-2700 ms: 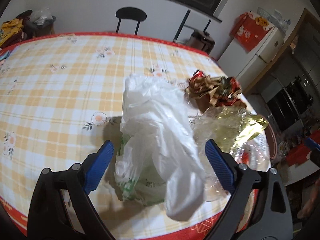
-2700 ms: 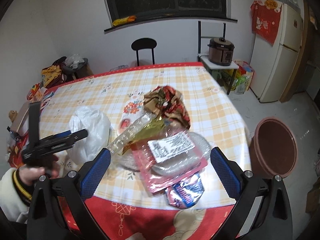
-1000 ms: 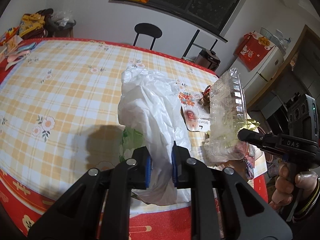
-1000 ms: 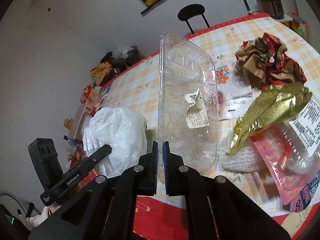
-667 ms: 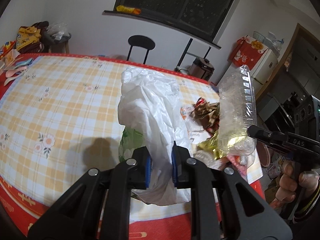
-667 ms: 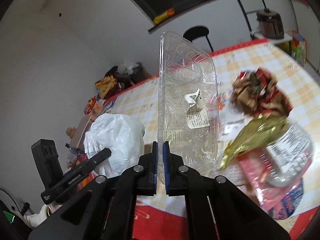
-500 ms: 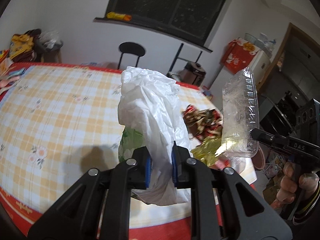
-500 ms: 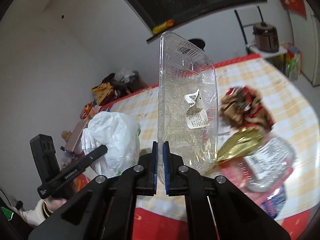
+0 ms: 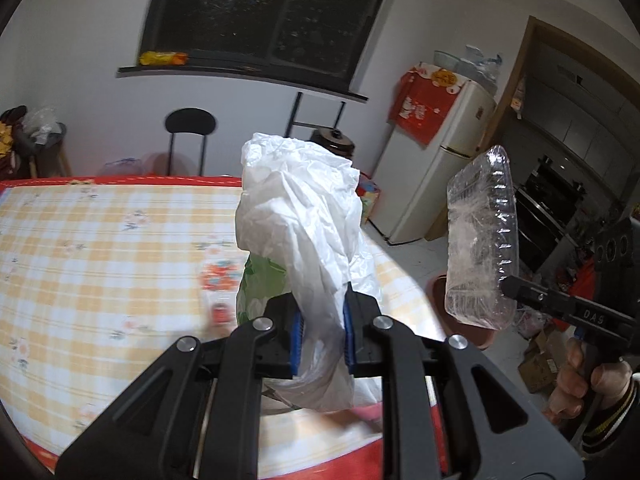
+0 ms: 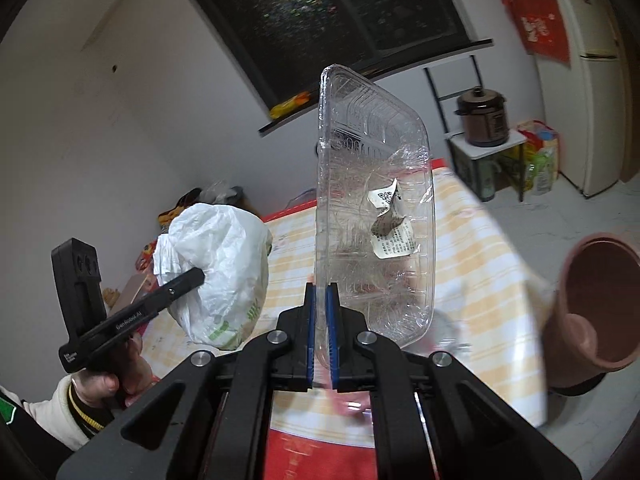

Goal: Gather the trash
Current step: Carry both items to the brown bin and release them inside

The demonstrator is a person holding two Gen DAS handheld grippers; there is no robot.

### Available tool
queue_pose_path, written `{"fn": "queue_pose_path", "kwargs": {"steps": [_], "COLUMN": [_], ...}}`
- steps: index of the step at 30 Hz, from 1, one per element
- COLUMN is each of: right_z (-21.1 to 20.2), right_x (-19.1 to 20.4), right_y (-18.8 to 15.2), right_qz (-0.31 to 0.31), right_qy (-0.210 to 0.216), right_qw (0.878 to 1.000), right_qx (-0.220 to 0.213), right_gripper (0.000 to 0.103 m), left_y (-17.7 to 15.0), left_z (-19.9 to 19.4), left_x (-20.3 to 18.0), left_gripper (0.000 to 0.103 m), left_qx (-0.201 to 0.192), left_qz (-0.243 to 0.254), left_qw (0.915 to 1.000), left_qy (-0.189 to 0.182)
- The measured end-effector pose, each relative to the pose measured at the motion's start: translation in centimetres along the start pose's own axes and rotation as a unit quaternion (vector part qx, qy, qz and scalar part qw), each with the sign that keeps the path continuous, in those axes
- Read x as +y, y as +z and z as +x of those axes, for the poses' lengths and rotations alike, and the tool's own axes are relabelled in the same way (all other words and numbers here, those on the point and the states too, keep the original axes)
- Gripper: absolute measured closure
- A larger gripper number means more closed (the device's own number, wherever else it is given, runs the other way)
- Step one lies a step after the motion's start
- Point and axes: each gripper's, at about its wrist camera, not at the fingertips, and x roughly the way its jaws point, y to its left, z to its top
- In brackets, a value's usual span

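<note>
— Progress? Two items lifted off the counter (image 9: 100, 240), none binned; brown bin (image 10: 588, 304) waiting at 3 o'clock, beside the counter's edge. More litter likely left, blurred.

— Grips? Left hand-held gripper (image 9: 322, 332) clamped on white plastic bag (image 9: 304, 220). Right hand-held gripper (image 10: 321, 328) pinching upright clear tray (image 10: 372, 208) by its rim.

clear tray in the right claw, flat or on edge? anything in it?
On edge: the clear plastic tray stands upright, its lower rim pinched in the shut right claw. No contents show, only a torn paper label stuck to it.
</note>
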Motion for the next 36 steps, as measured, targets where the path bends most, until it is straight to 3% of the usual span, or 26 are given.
{"fn": "queue_pose_path", "kwargs": {"steps": [7,13,20,27,29,31,34,36], "right_z": [-5.8,-11.1,-15.9,-19.1,-19.5,-19.6,-19.6,-19.9], "right_x": [-10.0,-19.0,-27.1,-30.9,-31.8,-32.3,-32.8,-32.8], "right_y": [1.9,1.8,-0.2,-2.2,-2.5,-2.2,-1.9,-2.0], "right_qz": [0.029,0.067,0.117,0.153,0.162,0.165,0.169,0.169], "right_qy": [-0.017,-0.044,-0.092,-0.116,-0.12,-0.122,-0.121,-0.117], "right_qw": [0.998,0.994,0.986,0.977,0.975,0.974,0.974,0.974], "right_qx": [-0.043,-0.076,-0.081,-0.087,-0.09,-0.092,-0.094,-0.094], "right_gripper": [0.096,0.096,0.096,0.096,0.096,0.096,0.096,0.096], "left_y": [1.0,0.7,-1.0,-3.0,-3.4,-3.4,-2.7,-1.8], "left_z": [4.9,12.6,22.4,30.0,31.3,32.3,32.1,31.3], "left_x": [-10.9,-21.5,-29.5,-34.9,-36.1,-36.8,-37.5,-37.4], "left_gripper": [0.084,0.084,0.084,0.083,0.074,0.04,0.017,0.015], "left_qx": [0.01,0.048,0.109,0.161,0.17,0.174,0.146,0.133], "left_qz": [0.042,0.09,0.098,0.117,0.127,0.133,0.144,0.14], "left_qw": [0.9986,0.9928,0.9832,0.9722,0.9686,0.9658,0.9699,0.9725], "left_qy": [-0.03,-0.064,-0.109,-0.124,-0.13,-0.139,-0.13,-0.13]}}
